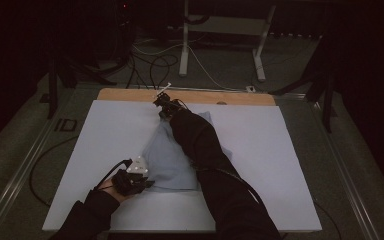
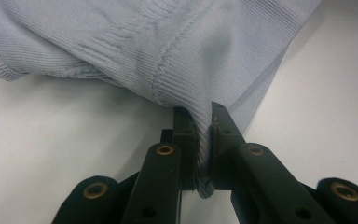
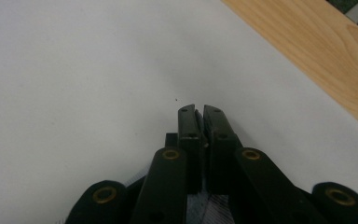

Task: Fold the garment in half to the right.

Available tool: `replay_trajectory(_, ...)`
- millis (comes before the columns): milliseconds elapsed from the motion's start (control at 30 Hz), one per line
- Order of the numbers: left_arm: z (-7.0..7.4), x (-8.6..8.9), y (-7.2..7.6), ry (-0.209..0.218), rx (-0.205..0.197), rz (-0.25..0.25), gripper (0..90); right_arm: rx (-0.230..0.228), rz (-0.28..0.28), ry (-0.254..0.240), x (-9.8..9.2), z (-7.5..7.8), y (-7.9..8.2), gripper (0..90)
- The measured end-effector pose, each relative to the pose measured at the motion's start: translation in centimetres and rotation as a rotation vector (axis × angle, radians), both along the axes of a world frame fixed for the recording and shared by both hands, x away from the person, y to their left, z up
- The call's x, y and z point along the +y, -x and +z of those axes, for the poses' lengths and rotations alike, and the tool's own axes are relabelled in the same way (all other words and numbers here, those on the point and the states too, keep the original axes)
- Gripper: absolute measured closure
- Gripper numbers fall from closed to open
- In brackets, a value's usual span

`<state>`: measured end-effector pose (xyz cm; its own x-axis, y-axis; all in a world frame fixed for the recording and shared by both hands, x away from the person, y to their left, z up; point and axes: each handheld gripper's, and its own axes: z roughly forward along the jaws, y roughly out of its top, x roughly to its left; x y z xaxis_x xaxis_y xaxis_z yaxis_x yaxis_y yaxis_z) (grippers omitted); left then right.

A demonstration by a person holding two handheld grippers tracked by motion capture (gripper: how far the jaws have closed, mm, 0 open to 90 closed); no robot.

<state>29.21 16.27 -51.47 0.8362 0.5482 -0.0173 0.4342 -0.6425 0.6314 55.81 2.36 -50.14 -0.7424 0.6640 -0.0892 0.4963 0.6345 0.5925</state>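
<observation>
A light-blue ribbed garment [image 1: 172, 155] lies bunched in the middle of the white board [image 1: 105, 135]. At its near left corner my left gripper [image 1: 147, 184] is shut on a hem fold; the left gripper view has that fold of the garment [image 2: 168, 46] pinched between the jaws of the left gripper [image 2: 204, 116]. Across the cloth, the dark-sleeved right arm reaches to its far end, where my right gripper [image 1: 164, 111] sits. The right gripper view has the right gripper [image 3: 199, 109] with its jaws together and a bit of the garment's fabric [image 3: 198, 205] at their base.
A wooden strip [image 1: 130, 95] runs along the board's far edge and shows as the wooden strip [image 3: 317, 51] just beyond the right jaws. Behind the table stand white desk legs [image 1: 185, 45] and loose cables [image 1: 155, 65] on the floor. Bare white board spreads to both sides.
</observation>
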Motion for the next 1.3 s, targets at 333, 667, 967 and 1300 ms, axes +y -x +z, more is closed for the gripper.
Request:
replay_trajectory(333, 0.1, -0.1, 0.0, 0.002, -0.001, -0.012, 85.5, -0.005, 0.024, -0.003, -0.3, 0.7, 0.2, 87.4)
replay_trajectory(667, 0.6, -0.2, 0.2, -0.002, -0.011, -0.022, 85.6, -0.034, 0.049, -0.020, -0.7, 2.1, 0.9, 87.5)
replay_trajectory(967, 1.2, -0.3, 0.2, 0.008, -0.028, -0.040, 85.7, -0.041, 0.069, -0.044, -1.7, 3.2, 1.3, 87.4)
replay_trajectory(1300, 2.5, -0.8, -0.1, 0.016, -0.065, -0.093, 85.7, -0.051, 0.078, -0.075, -3.0, 4.4, 1.5, 87.4)
